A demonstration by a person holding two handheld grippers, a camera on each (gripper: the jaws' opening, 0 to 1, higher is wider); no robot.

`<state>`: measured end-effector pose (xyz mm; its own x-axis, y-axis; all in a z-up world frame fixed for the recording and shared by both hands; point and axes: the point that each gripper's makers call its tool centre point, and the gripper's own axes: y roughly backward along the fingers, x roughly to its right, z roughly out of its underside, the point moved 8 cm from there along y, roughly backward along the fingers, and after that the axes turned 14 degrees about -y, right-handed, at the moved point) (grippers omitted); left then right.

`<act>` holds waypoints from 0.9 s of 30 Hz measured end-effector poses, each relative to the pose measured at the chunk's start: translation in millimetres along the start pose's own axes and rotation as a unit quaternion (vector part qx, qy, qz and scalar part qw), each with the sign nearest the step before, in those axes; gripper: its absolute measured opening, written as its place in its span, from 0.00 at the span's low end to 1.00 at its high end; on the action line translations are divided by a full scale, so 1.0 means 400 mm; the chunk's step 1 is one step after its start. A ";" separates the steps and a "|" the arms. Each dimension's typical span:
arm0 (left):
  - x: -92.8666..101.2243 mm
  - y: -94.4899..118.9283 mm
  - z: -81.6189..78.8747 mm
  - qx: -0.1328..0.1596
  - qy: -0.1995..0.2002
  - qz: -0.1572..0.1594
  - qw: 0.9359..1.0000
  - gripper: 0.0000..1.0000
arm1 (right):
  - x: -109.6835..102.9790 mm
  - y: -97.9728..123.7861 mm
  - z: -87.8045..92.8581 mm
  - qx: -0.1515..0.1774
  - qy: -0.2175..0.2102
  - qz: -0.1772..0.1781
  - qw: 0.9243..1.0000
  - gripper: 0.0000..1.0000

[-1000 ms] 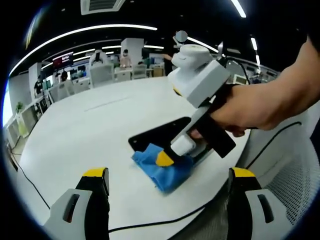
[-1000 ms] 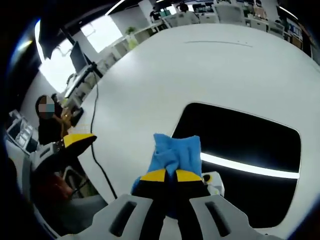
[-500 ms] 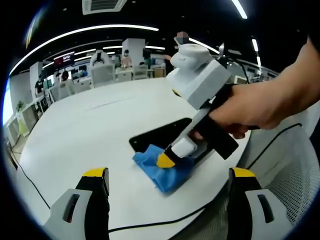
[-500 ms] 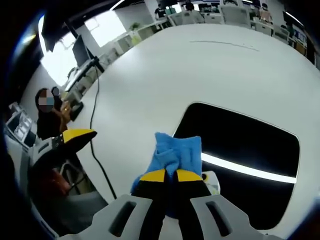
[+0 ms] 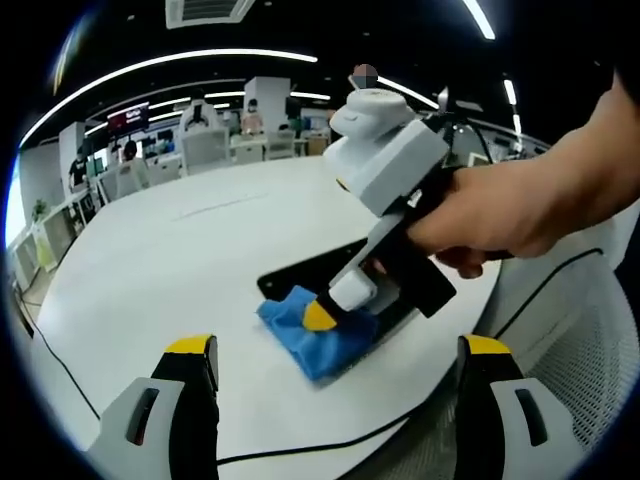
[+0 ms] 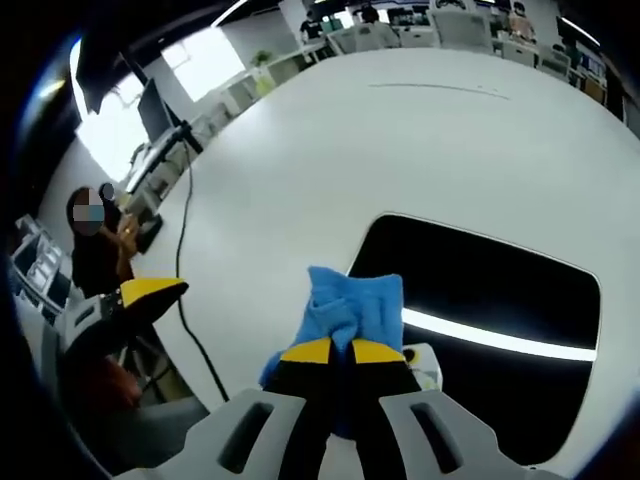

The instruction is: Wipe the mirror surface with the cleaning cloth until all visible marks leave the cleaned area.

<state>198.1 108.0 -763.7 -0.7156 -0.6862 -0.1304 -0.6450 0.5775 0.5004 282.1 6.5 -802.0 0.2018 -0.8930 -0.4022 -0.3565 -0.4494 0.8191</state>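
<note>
- The table (image 5: 180,250) is the broadest thing we see — a wide white top, with a dark cable (image 6: 185,290) trailing over its edge in the right gripper view.
- The mirror (image 6: 500,290) lies flat on the table near its edge, a dark rounded rectangle reflecting a bright ceiling strip. We judge it rigid, slick and fragile, so it calls for even, moderate pressure rather than a shove; no marks can be made out on it at this size.
- The right tool (image 6: 333,352) has its yellow-tipped jaws closed together on the cleaning cloth (image 6: 352,300); a hand (image 5: 500,215) carries it, seen from the left gripper view.
- The cloth is blue, soft and bunched, pressed at the mirror's near edge, partly on the glass and partly over the table (image 5: 315,335). It will fold and drag easily — the pinch at its gathered middle looks a sound hold, leaving loose fabric underneath to wipe.
- The left tool (image 5: 335,365) hangs over the near table edge with jaws wide apart, holding nothing.
- We judge most of the mirror not yet covered by the cloth.
</note>
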 end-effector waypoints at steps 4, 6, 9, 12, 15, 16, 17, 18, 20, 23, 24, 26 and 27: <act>0.000 0.000 0.000 -0.001 0.007 0.001 1.000 1.00 | 0.006 -0.008 -0.019 0.000 -0.011 0.000 1.000 0.00; 0.001 0.000 0.002 -0.004 0.009 0.003 1.000 1.00 | 0.009 -0.012 -0.028 0.000 -0.015 0.000 1.000 0.00; 0.000 -0.001 0.002 -0.005 0.012 0.004 1.000 1.00 | 0.014 -0.014 -0.047 0.003 -0.013 0.004 1.000 0.00; 0.000 -0.002 0.003 -0.007 0.014 0.005 1.000 1.00 | 0.020 -0.020 -0.063 0.001 -0.015 0.003 1.000 0.00; -0.001 -0.002 0.003 -0.007 0.019 0.007 1.000 1.00 | 0.025 -0.028 -0.083 0.000 -0.014 0.004 1.000 0.00; 0.000 -0.002 0.003 -0.008 0.019 0.007 1.000 1.00 | 0.025 -0.030 -0.088 0.000 -0.013 0.004 1.000 0.00; -0.001 -0.002 0.003 -0.008 0.020 0.006 1.000 1.00 | 0.026 -0.031 -0.092 0.000 -0.012 0.005 1.000 0.00; -0.001 -0.003 0.001 -0.004 0.027 0.007 1.000 1.00 | 0.027 -0.033 -0.099 0.001 -0.011 0.005 1.000 0.00; -0.001 -0.002 -0.001 -0.001 0.030 0.008 0.999 1.00 | 0.028 -0.036 -0.105 0.001 -0.010 0.006 1.000 0.00; -0.001 -0.003 0.001 -0.005 0.031 0.007 0.999 1.00 | 0.036 -0.045 -0.127 0.002 -0.009 0.009 1.000 0.00; 0.000 -0.003 0.002 -0.007 0.031 0.008 0.999 1.00 | 0.038 -0.048 -0.134 0.003 -0.010 0.010 1.000 0.00; 0.000 -0.004 0.004 -0.010 0.031 0.010 0.999 1.00 | 0.039 -0.051 -0.143 0.002 -0.010 0.010 1.000 0.00; 0.001 -0.003 0.004 -0.011 0.030 0.010 0.999 1.00 | 0.040 -0.053 -0.148 0.001 -0.010 0.009 1.000 0.00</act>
<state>198.4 107.7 -765.7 -0.7106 -0.7002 -0.0690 -0.6244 0.5825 0.5203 346.9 3.1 -801.6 0.1768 -0.9009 -0.3963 -0.3621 -0.4339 0.8250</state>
